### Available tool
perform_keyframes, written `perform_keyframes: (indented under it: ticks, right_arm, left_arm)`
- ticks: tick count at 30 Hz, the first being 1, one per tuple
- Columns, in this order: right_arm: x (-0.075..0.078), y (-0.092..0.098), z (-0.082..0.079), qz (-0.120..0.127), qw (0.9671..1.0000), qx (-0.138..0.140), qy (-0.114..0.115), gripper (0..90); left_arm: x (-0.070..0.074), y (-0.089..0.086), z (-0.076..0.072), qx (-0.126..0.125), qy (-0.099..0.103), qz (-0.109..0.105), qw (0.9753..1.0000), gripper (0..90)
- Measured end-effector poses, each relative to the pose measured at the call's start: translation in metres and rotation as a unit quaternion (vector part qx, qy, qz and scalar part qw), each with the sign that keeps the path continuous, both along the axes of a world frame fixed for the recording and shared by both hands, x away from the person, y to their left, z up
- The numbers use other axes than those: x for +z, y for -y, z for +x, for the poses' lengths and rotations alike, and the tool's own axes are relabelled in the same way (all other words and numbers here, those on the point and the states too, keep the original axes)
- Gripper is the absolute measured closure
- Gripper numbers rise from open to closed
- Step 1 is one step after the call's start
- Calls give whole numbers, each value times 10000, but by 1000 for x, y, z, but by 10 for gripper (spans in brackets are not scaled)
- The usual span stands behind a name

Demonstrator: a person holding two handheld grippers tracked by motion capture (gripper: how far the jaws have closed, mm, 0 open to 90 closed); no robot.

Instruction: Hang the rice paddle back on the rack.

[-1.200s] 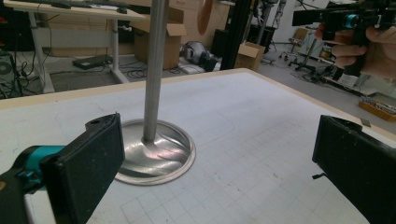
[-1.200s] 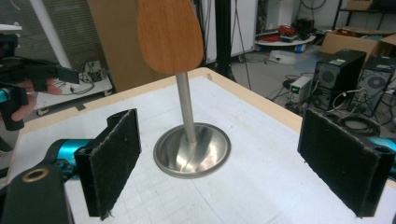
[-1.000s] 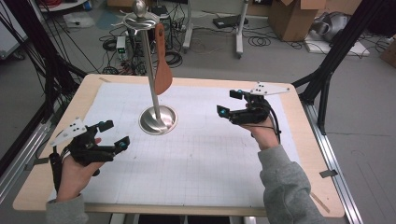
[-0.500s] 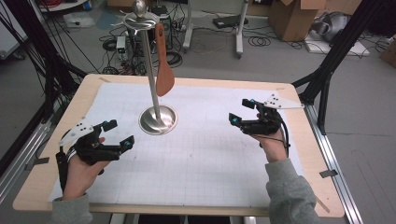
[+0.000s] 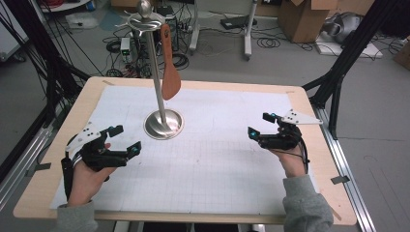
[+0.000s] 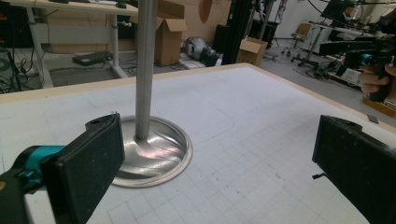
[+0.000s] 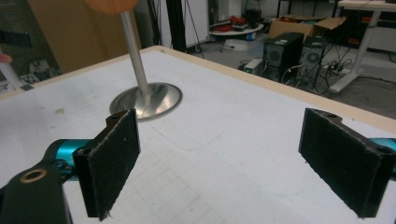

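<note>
A metal stand with a round base (image 5: 163, 125) and a tall pole (image 5: 154, 63) rises at the back left of the white grid mat (image 5: 217, 159). A brown wooden spatula (image 5: 170, 67) hangs from the hooks at its top. My left gripper (image 5: 126, 138) hovers open near the mat's left edge, pointing toward the base (image 6: 154, 149), with nothing between its pads (image 6: 88, 163). My right gripper (image 5: 260, 124) is open over the mat's right side, facing the stand (image 7: 147, 100); its pads (image 7: 345, 158) are empty. The spatula's lower edge (image 7: 111, 4) shows at the top of the right gripper view.
The wooden table (image 5: 309, 116) has its edges close outside both hands. Black frame posts (image 5: 348, 53) stand at the corners. Cables, cardboard boxes (image 5: 300, 19) and desk legs crowd the floor behind. The other hand (image 6: 373, 79) appears far right in the left gripper view.
My right gripper has drawn back toward the near right side of the table. The left gripper has shifted slightly rightward. Both stayed open.
</note>
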State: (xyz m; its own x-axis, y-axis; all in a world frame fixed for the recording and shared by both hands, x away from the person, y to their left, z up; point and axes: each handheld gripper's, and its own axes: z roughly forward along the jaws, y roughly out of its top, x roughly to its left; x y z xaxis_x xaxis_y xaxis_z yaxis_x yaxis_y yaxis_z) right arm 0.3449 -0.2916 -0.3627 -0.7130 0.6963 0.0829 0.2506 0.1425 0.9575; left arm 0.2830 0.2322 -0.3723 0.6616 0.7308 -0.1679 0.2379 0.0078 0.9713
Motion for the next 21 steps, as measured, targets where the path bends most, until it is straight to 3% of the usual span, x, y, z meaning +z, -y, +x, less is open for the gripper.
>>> perform_keyframes:
  ticks: [8,21]
  right_arm:
    - [-13,16,-6,118,9997,-163,-103,114]
    - [-21,47,-16,346,9980,-507,-119,115]
  left_arm:
    - [-3,-5,0,70,-42,-48,10000,28]
    - [-3,-11,0,179,-30,-1,9998,28]
